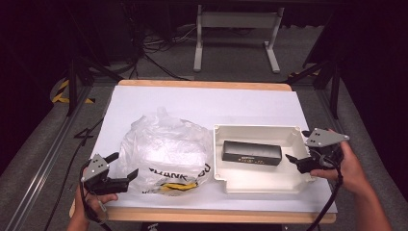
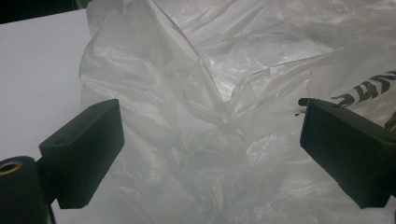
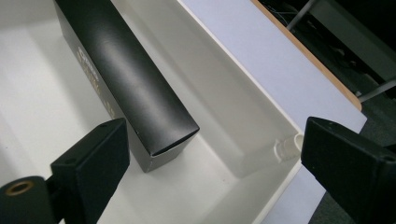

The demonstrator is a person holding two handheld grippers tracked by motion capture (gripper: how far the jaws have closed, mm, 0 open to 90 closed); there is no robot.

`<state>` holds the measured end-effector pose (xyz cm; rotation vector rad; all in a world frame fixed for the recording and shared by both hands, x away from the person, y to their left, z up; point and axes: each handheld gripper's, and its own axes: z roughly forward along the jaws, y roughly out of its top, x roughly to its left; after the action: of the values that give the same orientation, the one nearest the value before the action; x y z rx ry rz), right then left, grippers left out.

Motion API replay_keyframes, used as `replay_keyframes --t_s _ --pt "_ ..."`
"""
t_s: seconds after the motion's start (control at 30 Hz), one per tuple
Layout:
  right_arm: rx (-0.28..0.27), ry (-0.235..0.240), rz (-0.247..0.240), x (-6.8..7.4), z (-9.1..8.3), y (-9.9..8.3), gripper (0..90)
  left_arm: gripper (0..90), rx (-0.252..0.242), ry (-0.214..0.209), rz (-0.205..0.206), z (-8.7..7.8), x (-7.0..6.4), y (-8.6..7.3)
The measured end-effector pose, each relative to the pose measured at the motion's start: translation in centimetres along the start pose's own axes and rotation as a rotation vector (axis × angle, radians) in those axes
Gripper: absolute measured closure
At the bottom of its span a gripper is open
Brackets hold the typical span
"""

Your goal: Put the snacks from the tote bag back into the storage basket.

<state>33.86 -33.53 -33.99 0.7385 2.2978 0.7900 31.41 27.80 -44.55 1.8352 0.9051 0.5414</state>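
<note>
On my high view the left gripper (image 1: 124, 166) sits wide open at the desk's (image 1: 202, 101) near-left corner, beside the crumpled plastic bag (image 1: 163, 149). My left gripper view adds the bag's creases between the spread jaws. The right gripper (image 1: 296, 145), also released, reaches over the white tray's (image 1: 260, 184) right wall; its view shows the black box's (image 3: 135, 88) end inside, apart from both jaws.

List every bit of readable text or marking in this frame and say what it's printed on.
"HANK" and part of a following word, black capitals on the clear plastic bag: the first letter is creased and the rest hidden in folds.
Gold print on the side of the black box in the white tray: too small and blurred to read.
Nothing else legible.
</note>
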Motion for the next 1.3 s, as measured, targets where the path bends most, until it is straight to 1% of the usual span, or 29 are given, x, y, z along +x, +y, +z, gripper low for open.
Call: replay_keyframes --t_s 0.07,0.13,0.2,0.23,0.27,0.3,0.33,0.4,0.47,0.57,0.6,0.63,0.67,0.77,0.83,0.87,0.9,0.93,0.97,1.0,1.03,1.07,1.1,1.13,1.17,1.2,1.23,1.27,1.3 --pt "0.002 -0.019 0.006 0.0 -0.2 -0.5 8.7 7.2 -0.002 0.004 -0.002 0.0 0.0 0.0" --pt "-0.014 0.003 0.03 0.0 -0.6 -1.0 8.8 7.2 -0.006 0.004 -0.006 -0.1 0.1 0.0" --pt "-0.027 -0.032 0.04 0.1 -1.0 -1.5 8.1 7.2 -0.006 0.007 -0.01 -0.1 0.2 0.0" --pt "-0.035 -0.026 0.056 0.1 -1.2 -1.8 8.0 7.2 -0.005 0.009 -0.009 0.0 0.2 0.0" --pt "-0.044 -0.016 0.061 0.2 -1.3 -2.1 7.7 7.2 -0.001 0.009 -0.008 0.0 0.2 0.0" --pt "-0.048 -0.025 0.061 0.3 -1.4 -2.4 6.8 7.2 -0.001 0.01 -0.007 0.0 0.2 0.0" --pt "-0.048 -0.025 0.061 0.3 -1.4 -2.4 6.8 7.2 -0.001 0.01 -0.007 0.0 0.2 0.0" --pt "-0.053 -0.02 0.077 0.5 -1.4 -3.2 5.5 7.2 -0.003 0.013 -0.009 -0.1 0.2 0.0" --pt "-0.049 -0.033 0.093 0.8 -1.3 -3.8 5.5 7.1 -0.009 0.015 -0.014 -0.1 0.3 0.0" --pt "-0.072 -0.038 0.12 1.0 -1.5 -4.6 5.2 7.1 -0.014 0.019 -0.017 -0.2 0.4 0.0" --pt "-0.083 -0.022 0.137 1.1 -1.5 -4.9 4.9 7.0 -0.012 0.021 -0.017 -0.3 0.4 0.0" --pt "-0.098 -0.022 0.151 1.2 -1.6 -5.2 5.4 7.0 -0.015 0.019 -0.018 -0.3 0.4 0.0" --pt "-0.097 -0.026 0.159 1.4 -1.6 -5.4 5.5 7.0 -0.015 0.019 -0.018 -0.3 0.4 0.0" --pt "-0.091 -0.028 0.155 1.7 -1.6 -5.9 4.9 7.0 -0.017 0.017 -0.019 -0.3 0.5 0.1" --pt "-0.09 -0.025 0.168 2.1 -1.6 -6.4 4.8 7.0 -0.019 0.018 -0.02 -0.3 0.4 0.1" --pt "-0.099 -0.06 0.15 2.4 -1.7 -6.6 4.8 7.0 -0.015 0.02 -0.022 -0.2 0.4 0.0" --pt "-0.113 -0.102 0.135 2.8 -1.9 -6.9 4.8 7.0 -0.005 0.021 -0.014 -0.1 0.4 0.0" --pt "-0.135 -0.098 0.161 3.0 -2.0 -7.3 4.6 6.8 0.001 0.019 -0.014 0.0 0.3 0.0" --pt "-0.135 -0.098 0.161 3.0 -2.0 -7.3 4.6 6.8 0.001 0.019 -0.014 0.0 0.3 0.0" --pt "-0.156 -0.088 0.186 3.3 -2.1 -8.0 4.6 6.8 0.002 0.012 -0.013 0.0 0.2 -0.1" --pt "-0.159 -0.112 0.184 3.4 -2.1 -8.3 4.3 6.7 0.001 0.016 -0.011 0.0 0.2 -0.1" --pt "-0.175 -0.113 0.2 3.5 -2.1 -8.6 4.3 6.6 -0.004 0.012 -0.012 0.0 0.2 -0.1" --pt "-0.192 -0.095 0.226 3.5 -2.1 -8.8 4.5 6.6 -0.007 0.01 -0.016 -0.1 0.3 0.0" --pt "-0.192 -0.095 0.226 3.5 -2.1 -8.8 4.5 6.4 -0.007 0.01 -0.016 -0.1 0.3 0.0" --pt "-0.193 -0.091 0.238 3.5 -2.1 -9.1 4.5 6.4 -0.01 0.009 -0.018 -0.1 0.4 0.0" --pt "-0.194 -0.1 0.234 3.7 -2.0 -9.3 4.5 6.3 -0.014 0.01 -0.019 -0.1 0.4 0.0" --pt "-0.209 -0.086 0.24 3.9 -2.0 -9.6 4.5 6.2 -0.015 0.009 -0.02 -0.1 0.4 0.0" --pt "-0.208 -0.086 0.242 4.0 -2.0 -9.7 4.4 6.2 -0.013 0.008 -0.019 0.0 0.5 0.0" --pt "-0.208 -0.1 0.237 4.2 -1.9 -9.8 4.4 6.0 -0.01 0.011 -0.015 0.0 0.5 0.1"
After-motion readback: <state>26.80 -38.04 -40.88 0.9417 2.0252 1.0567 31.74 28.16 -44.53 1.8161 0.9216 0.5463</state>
